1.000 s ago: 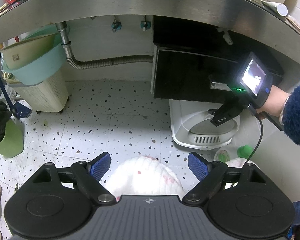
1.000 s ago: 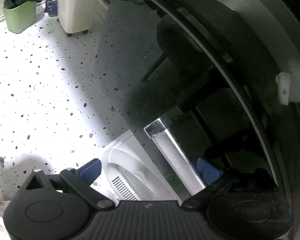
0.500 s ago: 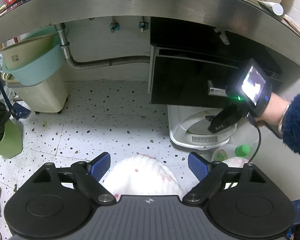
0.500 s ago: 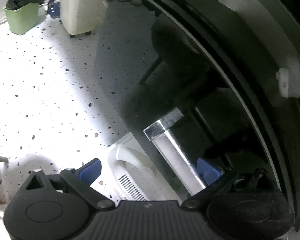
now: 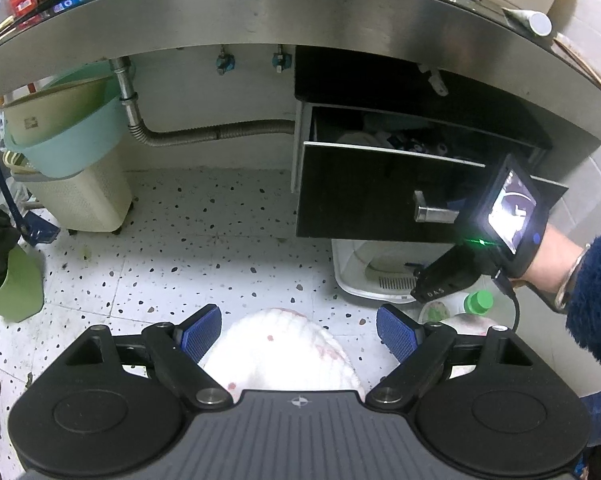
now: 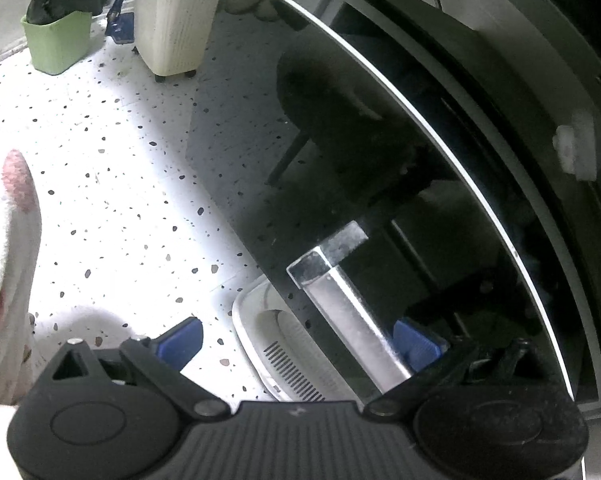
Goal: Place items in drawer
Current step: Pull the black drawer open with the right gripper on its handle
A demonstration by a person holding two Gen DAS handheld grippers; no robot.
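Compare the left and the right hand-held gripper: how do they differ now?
The left hand-held gripper hangs free; the right hand-held gripper straddles the drawer handle. The left sits back from the drawer; the right is close. Both are open.

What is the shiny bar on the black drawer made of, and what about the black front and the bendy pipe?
The drawer handle looks like polished metal: silvery, square-edged, with bright glints. The drawer front seems to be glossy black glass or lacquered board, since it mirrors the speckled floor; which one is unclear. The drain pipe looks like ribbed, dull grey flexible metal, though it might be metal-coloured plastic.
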